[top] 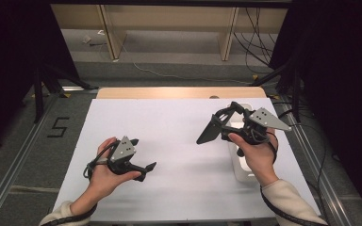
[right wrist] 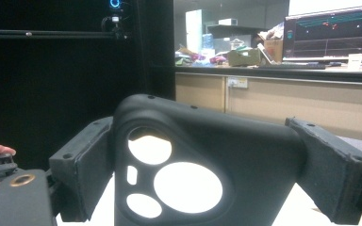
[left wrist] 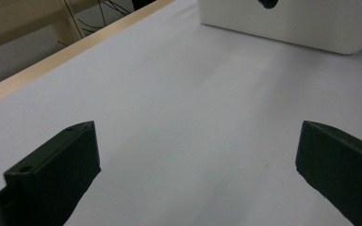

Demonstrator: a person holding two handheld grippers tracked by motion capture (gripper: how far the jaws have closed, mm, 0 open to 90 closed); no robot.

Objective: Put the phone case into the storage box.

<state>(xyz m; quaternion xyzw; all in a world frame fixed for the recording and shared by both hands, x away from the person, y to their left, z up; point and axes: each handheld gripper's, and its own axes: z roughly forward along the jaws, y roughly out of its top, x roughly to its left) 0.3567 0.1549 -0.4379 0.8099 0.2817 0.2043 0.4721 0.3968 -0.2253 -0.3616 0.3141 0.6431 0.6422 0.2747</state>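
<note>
Forearms in pale sleeves come in from the near edge of the white table [top: 169, 141], one gripper per hand. Left gripper [top: 147, 168] sits low over the near-left part of the table, held in the left hand [top: 104, 175], grey three-cornered plate on top, jaws pointing toward the right side; in the left gripper view its two black jaws stand wide apart with bare white surface between them, nothing held. Ahead of those jaws, well apart, is a white box [left wrist: 306, 23], with the table's wooden edge [left wrist: 52, 61] off to the jaws' left

Right gripper [top: 219, 123] is raised, held in the right hand [top: 257, 153], jaws aimed left and away. It is clamped on a black phone case [right wrist: 202, 165]: in the right gripper view the case stands upright between the two jaws, both pads touching its sides, camera cut-outs facing the lens. In the high view the case [top: 210, 131] hangs down-left from the jaws, above the table. White box [top: 242, 169] lies under and just behind the right hand

Beyond the right jaws: black curtain, wooden counter, monitor [right wrist: 332, 35] far off
</note>
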